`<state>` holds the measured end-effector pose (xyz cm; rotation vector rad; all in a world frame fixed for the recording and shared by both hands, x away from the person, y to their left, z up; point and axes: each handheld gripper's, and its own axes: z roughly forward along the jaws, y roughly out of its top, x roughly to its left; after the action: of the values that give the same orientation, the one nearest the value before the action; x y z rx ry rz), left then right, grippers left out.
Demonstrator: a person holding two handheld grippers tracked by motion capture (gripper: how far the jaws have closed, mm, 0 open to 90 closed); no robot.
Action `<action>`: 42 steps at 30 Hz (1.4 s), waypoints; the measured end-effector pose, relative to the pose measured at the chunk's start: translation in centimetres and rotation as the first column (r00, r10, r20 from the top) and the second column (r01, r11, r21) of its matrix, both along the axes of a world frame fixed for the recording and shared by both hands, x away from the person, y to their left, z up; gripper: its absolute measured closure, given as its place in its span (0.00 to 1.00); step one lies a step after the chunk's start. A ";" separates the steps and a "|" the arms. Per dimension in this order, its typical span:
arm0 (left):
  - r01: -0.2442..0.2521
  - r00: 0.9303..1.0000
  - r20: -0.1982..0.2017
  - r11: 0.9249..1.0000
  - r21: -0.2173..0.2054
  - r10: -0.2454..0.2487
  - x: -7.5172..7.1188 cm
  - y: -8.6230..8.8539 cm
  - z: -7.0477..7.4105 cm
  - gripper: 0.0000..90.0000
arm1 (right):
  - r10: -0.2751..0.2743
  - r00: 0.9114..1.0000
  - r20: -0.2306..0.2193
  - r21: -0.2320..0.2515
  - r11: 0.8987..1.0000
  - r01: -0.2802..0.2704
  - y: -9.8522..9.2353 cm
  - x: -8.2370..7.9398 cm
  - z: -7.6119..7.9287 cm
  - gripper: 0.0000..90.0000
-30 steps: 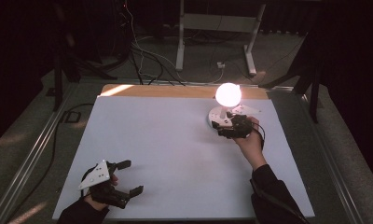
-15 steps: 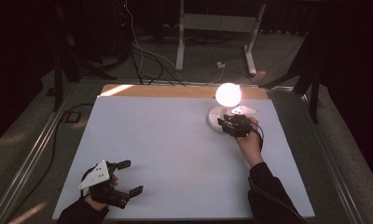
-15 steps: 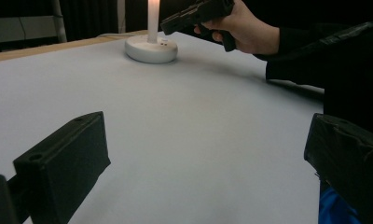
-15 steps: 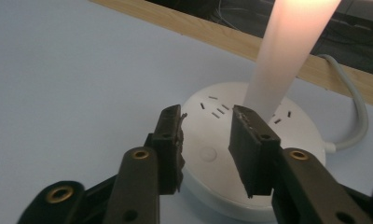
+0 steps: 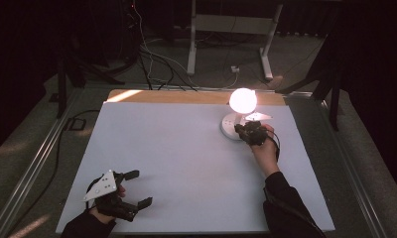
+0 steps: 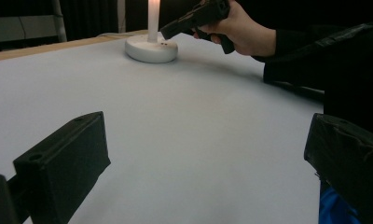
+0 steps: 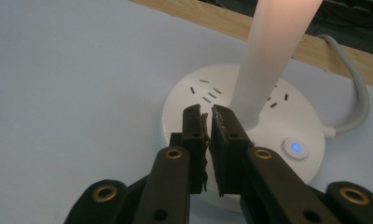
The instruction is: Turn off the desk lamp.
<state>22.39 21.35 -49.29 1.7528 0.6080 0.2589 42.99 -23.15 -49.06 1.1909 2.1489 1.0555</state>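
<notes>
Jaws pressed together with nothing between them, the right gripper hovers over the round white base of a lit desk lamp at the far right of the table. Its closed tips point down at the base just left of the lamp's pale stem, a blunt point that appears suited to pressing a control rather than grasping; whether they touch the surface cannot be told. To their right, a small round button glows blue on the base's near edge, likely the switch, and the tips are not on it. Short slots mark the base's top, and a white cord leaves it on the right, toward the table's wooden far edge. The globe atop the stem shines a warm white against the dark room. At the near left corner, well apart from the lamp, the left gripper rests low in the person's hand, its jaws spread wide and empty over bare white tabletop, seemingly idle while the right does the work.
</notes>
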 end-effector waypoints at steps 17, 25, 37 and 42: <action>-0.001 1.000 -0.005 1.000 0.000 0.001 0.0 0.0 0.0 0.01 | -0.035 0.999 -0.023 0.007 0.999 0.035 0.5 0.9 -0.9 0.99; -0.001 1.000 -0.007 1.000 -0.001 0.001 0.1 0.0 -0.1 0.01 | -0.031 0.999 -0.027 0.012 0.999 0.031 0.9 1.0 -1.1 0.99; 0.000 1.000 -0.007 1.000 0.002 0.000 0.1 0.0 -0.1 0.01 | -0.032 0.999 -0.036 0.011 0.999 0.032 0.9 1.1 -1.4 1.00; 0.000 1.000 -0.007 1.000 0.000 0.000 0.1 0.0 -0.1 0.01 | -0.037 0.999 -0.025 -0.002 0.999 0.037 1.0 1.0 -1.4 1.00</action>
<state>22.46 21.31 -49.36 1.7539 0.6126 0.2530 44.02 -22.11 -50.50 1.2445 2.1375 1.0279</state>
